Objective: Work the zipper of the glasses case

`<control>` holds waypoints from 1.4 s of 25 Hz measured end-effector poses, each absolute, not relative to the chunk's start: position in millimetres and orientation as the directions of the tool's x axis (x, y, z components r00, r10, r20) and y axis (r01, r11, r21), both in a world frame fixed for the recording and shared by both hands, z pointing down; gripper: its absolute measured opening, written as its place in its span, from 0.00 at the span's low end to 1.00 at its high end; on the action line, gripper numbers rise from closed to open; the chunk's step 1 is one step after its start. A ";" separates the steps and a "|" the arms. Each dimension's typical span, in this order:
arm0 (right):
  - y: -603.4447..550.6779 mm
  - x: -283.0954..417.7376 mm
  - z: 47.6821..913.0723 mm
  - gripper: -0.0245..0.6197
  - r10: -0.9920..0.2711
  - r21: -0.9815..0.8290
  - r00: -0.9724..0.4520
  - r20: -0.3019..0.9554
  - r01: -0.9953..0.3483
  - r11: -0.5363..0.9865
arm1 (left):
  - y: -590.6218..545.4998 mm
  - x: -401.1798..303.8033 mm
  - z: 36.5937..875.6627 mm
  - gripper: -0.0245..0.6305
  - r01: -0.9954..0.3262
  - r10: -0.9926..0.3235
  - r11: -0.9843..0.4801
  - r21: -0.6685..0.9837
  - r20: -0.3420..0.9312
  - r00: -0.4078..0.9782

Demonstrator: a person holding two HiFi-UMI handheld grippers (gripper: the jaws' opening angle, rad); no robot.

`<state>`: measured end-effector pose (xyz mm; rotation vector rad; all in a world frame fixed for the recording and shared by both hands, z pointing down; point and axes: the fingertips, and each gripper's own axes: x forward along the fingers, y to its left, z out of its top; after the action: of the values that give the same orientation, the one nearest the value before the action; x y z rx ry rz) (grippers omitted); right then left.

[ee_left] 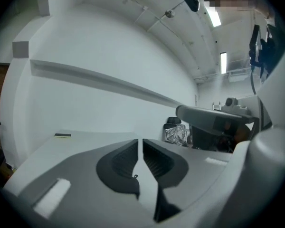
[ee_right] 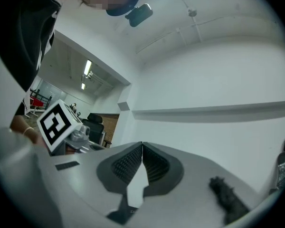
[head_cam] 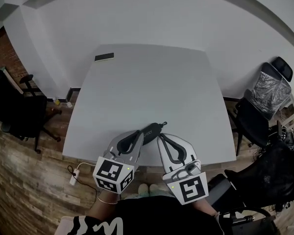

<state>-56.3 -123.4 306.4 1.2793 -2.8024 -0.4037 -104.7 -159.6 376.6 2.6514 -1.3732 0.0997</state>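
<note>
Because the left tongs (head_cam: 138, 134) and right tongs (head_cam: 160, 138) were both clenched empty, the loose glasses case (head_cam: 152, 129), lying between their tips near the counter's (head_cam: 147, 82) front edge, could have been nudged off.

I count one table (head_cam: 186, 102), one glasses case (head_cam: 150, 130), one dark flat slab (head_cam: 104, 57) upper left of frame, and my two claws: left gripper (head_cam: 138, 134), right gripper (head_cam: 161, 139).

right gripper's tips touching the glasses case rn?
Apart. The right gripper view shows the right gripper shut on nothing, and the glasses case lying off toward that view's right, clear of the tips.
</note>
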 end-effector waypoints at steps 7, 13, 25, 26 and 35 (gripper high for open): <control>-133.2 -32.1 298.9 0.05 -0.766 0.270 -0.640 -0.069 -0.751 0.603 | -237.2 -99.2 477.6 0.42 -0.726 -0.564 -0.651 0.223 0.499 0.659; -141.6 5.0 305.8 0.05 -0.813 0.265 -0.581 -0.049 -0.792 0.550 | -257.5 -84.9 576.0 0.47 -0.627 -0.210 -0.701 0.339 0.743 0.636; -146.0 35.2 323.7 0.05 -0.846 0.252 -0.533 -0.031 -0.823 0.509 | -230.1 -38.3 617.7 0.58 -0.493 0.091 -0.754 0.434 0.812 0.576; -146.7 36.7 323.5 0.05 -0.846 0.250 -0.533 -0.033 -0.824 0.509 | -228.2 -33.9 619.8 0.59 -0.505 0.092 -0.748 0.431 0.820 0.565; -151.9 42.9 322.3 0.05 -0.840 0.231 -0.541 -0.040 -0.823 0.519 | -222.3 -18.8 647.4 0.57 -0.597 0.018 -0.765 0.242 0.934 0.356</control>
<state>42.9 -151.9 322.3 1.4653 -2.6704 -0.3429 -18.8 -222.3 647.4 2.0621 -0.5004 1.4309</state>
